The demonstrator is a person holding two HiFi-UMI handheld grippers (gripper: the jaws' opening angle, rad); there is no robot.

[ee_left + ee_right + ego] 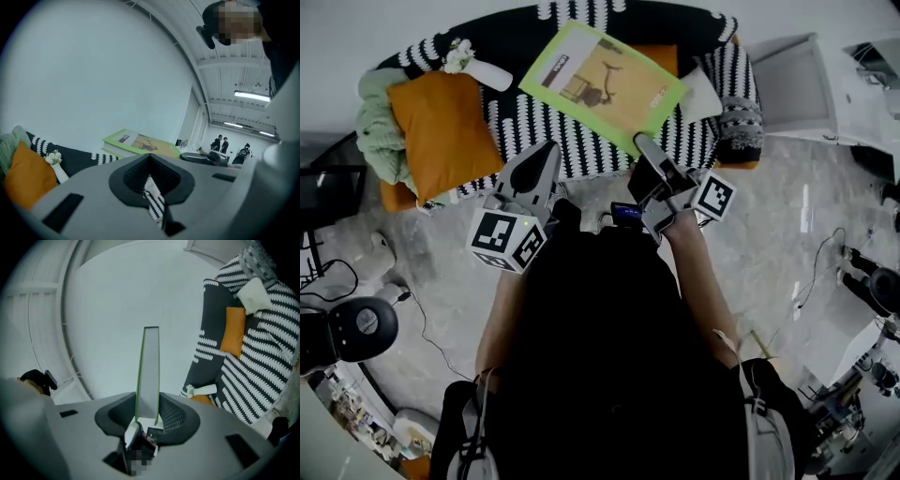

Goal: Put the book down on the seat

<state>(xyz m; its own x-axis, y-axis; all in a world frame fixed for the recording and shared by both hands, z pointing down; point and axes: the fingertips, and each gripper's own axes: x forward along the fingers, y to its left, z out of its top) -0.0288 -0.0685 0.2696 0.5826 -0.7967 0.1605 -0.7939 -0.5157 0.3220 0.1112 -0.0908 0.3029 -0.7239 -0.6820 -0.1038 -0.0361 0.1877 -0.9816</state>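
**Head view.** You are holding the book (605,80), green cover up, out over the striped seat (539,127) of the sofa. The right gripper (649,155) is pinching it at the near corner only. The left gripper (546,159) is hovering beside it, just short of the seat's front edge and touching nothing. An orange cushion (445,127) is lying to the left, with a small white vase (483,70) behind it. A white pillow (703,94) is sitting just right of the book. Whether the book is already resting on the fabric cannot be told from here.

**Left gripper view.** The left gripper (150,161) is showing its jaws pressed together with nothing between them, only a sliver of striped cover below. The book (140,143) is lying roughly level ahead and looks to be hanging clear of the seat.

**Right gripper view.** The right gripper (149,413) is clamping the book (150,371), seen edge-on, between both pads.

**Risks.**
- One corner is carrying the whole book, so it may be sagging or pivoting in the pads.
- Letting go while it is high or tilted could send it sliding off the front edge.
- Drifting sideways could land it on the pillow or knock the vase.
- The left gripper is giving no support.
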